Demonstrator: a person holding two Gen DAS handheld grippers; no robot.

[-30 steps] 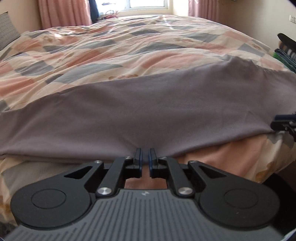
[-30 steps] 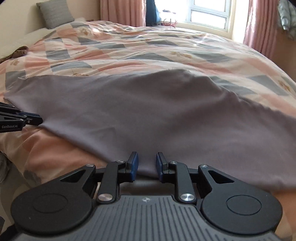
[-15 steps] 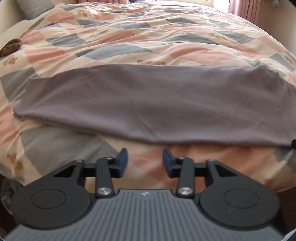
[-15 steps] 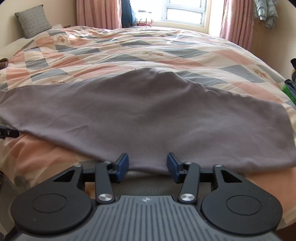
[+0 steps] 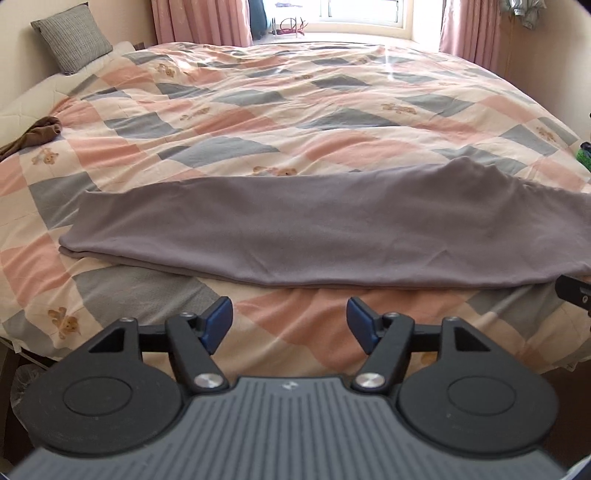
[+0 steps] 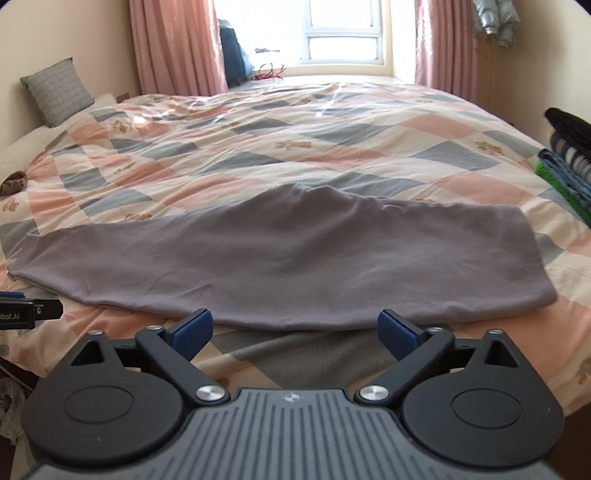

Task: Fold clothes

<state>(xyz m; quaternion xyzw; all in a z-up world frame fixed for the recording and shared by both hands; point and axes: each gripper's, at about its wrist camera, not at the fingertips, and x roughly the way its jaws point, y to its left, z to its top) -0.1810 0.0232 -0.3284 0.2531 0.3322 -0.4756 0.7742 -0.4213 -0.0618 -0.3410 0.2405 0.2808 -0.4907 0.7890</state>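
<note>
Garment (image 5: 332, 236), grey, soft, limp and light, lies folded lengthwise mid-frame on bed (image 5: 295, 122); grip its end corners. Left tongs (image 5: 290, 323) and right tongs (image 6: 295, 332) just opened, nothing between them.

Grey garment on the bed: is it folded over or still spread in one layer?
Folded over. The grey garment shows a second layer edge peeking out along its near-left edge, lying flat on the quilt.

Soft daylight from the blown-out window (image 6: 341, 35), sharp focus, fisheye-bowed edges, dark corners.
</note>
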